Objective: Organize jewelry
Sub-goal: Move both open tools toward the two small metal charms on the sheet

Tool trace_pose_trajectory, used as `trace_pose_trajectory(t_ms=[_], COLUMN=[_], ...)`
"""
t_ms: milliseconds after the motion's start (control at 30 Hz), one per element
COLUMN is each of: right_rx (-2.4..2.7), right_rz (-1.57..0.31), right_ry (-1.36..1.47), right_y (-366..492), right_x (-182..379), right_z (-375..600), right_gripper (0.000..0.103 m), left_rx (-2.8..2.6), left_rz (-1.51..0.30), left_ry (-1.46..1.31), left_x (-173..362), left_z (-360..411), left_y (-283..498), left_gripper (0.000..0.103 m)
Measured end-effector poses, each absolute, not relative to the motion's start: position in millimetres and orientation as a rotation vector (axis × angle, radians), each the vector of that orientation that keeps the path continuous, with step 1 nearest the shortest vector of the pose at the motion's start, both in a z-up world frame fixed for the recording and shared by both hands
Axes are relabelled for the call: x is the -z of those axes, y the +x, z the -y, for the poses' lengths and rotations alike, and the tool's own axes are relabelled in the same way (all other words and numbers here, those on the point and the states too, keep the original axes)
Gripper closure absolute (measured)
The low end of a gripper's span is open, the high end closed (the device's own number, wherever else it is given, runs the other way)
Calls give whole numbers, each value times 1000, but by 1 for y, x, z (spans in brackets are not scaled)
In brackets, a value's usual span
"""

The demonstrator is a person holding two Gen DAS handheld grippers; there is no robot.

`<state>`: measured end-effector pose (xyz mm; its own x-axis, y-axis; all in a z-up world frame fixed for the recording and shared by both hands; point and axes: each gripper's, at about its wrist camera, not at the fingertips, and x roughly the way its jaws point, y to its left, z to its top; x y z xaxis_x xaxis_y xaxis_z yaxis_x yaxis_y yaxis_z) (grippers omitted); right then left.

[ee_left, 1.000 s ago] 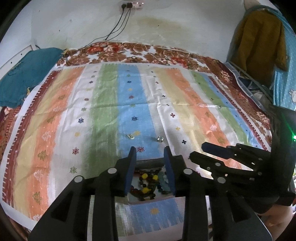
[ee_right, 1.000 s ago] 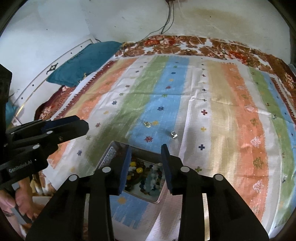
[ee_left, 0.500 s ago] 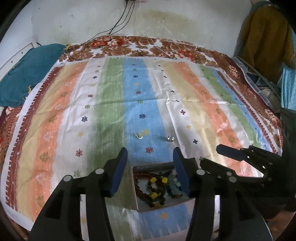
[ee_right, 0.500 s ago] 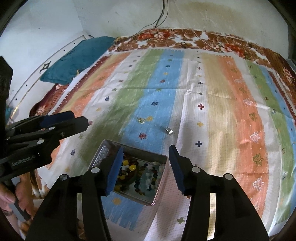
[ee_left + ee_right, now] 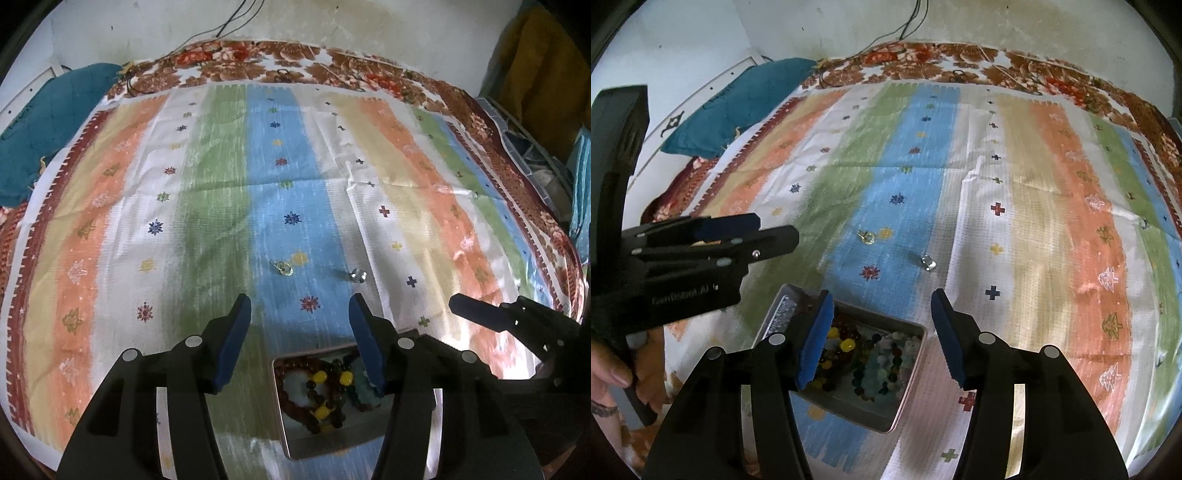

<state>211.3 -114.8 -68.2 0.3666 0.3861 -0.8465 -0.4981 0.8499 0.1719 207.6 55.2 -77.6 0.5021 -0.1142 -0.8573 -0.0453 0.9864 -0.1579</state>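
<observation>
A metal tin [image 5: 334, 445] [image 5: 911, 380] holding several bead bracelets [image 5: 317, 387] [image 5: 871, 354] sits on the striped cloth near the front edge. Two small silver pieces lie on the blue stripe beyond it: an earring [image 5: 283, 267] [image 5: 866, 236] at left and a ring-like piece [image 5: 357, 275] [image 5: 928, 261] at right. My left gripper [image 5: 300, 315] is open and empty above the tin's far side. My right gripper [image 5: 882, 314] is open and empty over the tin. Each gripper shows from the side in the other's view: the right [image 5: 476, 314], the left [image 5: 738, 225].
The striped cloth [image 5: 221, 184] covers a bed with a floral sheet [image 5: 295, 62] behind it. A teal pillow [image 5: 44, 122] lies at far left. Clothes [image 5: 535, 74] hang at right. A wall with cables stands behind.
Both grippers have opened wider and pulled back and up from the tin. The tin now sits lower in both views, and the two silver pieces are fully in sight.
</observation>
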Motion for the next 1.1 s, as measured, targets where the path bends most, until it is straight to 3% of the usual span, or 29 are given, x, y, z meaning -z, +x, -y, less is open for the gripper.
trace_pose_trajectory(t_ms=[1100], right_rx=[-588], right_rz=[-1252], right_ry=[-181], right_y=[278], right_x=[144], right_z=[86], right_gripper=[48], left_rx=[47], left_rz=[-1221], left_ry=[-37], left_x=[143], left_z=[-52], left_y=[281], left_gripper=[47])
